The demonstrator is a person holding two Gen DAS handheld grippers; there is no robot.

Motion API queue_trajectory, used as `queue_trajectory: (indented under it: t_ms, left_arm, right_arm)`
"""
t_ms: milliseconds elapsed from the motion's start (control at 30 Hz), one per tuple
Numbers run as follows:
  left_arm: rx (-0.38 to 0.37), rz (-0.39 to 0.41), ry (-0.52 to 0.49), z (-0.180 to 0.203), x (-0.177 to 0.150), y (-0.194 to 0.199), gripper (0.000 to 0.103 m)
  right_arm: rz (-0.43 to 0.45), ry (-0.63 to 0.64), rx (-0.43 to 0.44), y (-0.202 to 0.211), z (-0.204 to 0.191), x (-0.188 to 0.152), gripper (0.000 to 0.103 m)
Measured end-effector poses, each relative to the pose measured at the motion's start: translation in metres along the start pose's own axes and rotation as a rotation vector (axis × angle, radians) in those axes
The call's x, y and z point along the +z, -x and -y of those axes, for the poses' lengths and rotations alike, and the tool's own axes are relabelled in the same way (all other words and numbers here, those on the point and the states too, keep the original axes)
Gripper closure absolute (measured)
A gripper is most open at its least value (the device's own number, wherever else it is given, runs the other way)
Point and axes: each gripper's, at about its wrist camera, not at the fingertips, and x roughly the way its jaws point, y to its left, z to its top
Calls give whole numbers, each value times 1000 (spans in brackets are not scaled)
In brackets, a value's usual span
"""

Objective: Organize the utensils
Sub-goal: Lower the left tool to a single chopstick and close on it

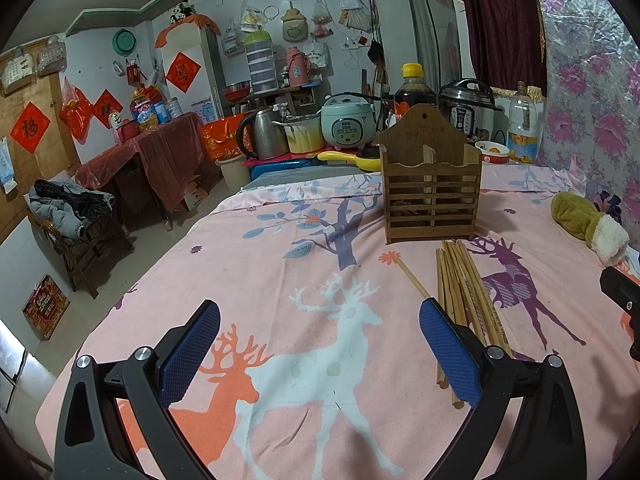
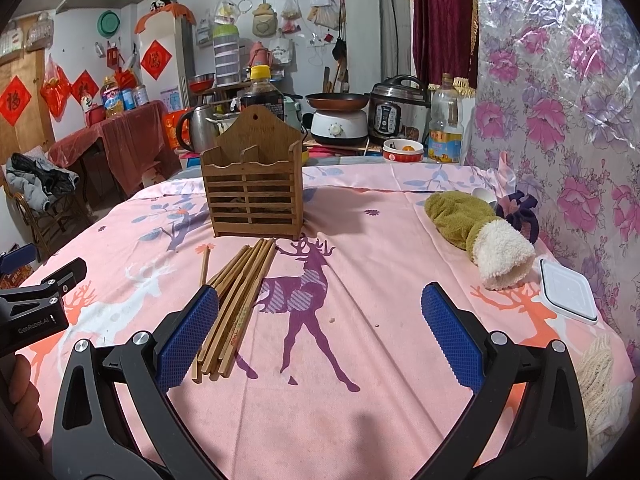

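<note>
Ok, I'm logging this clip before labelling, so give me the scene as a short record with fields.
surface: pink deer-print cloth
chopsticks: loose bundle lying flat in front of the holder, one stick apart
holder: wooden slatted box, upright, no chopsticks visible inside
left gripper: open, holding nothing
right gripper: open, holding nothing

"GenRobot.AI" is showing in pale letters on the black body of the left gripper (image 2: 34, 280), which is sitting at the far left of the right gripper's (image 2: 320, 320) view. Far ahead and to the left of both grippers, red diamond papers (image 2: 15, 101) are hanging on the wall, each bearing the character 福. The print on the bottles and cookers is showing too small to read.
</note>
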Motion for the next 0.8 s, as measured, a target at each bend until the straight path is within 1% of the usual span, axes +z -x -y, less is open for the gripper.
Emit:
queue_trajectory:
  t_ms: [267, 467, 533, 600, 700, 800]
  left_arm:
    - [-43, -95, 3, 0, -4, -22, 5]
    - [-136, -175, -49, 14, -8, -35, 5]
    - [-157, -209, -68, 21, -10, -42, 5]
    - [-186, -258, -82, 27, -14, -54, 5]
    - [-231, -334, -95, 34, -18, -68, 5]
    - [-258, -384, -95, 38, -22, -80, 7]
  right_arm:
    - [-48, -20, -2, -8, 6, -4, 5]
    - [-106, -85, 50, -18, 18, -3, 5]
    - [-129, -117, 74, -21, 23, -4, 5]
    - [-142, -150, 92, -22, 29, -5, 5]
    - [-147, -190, 107, -22, 36, -6, 5]
    - [-147, -212, 117, -23, 40, -5, 5]
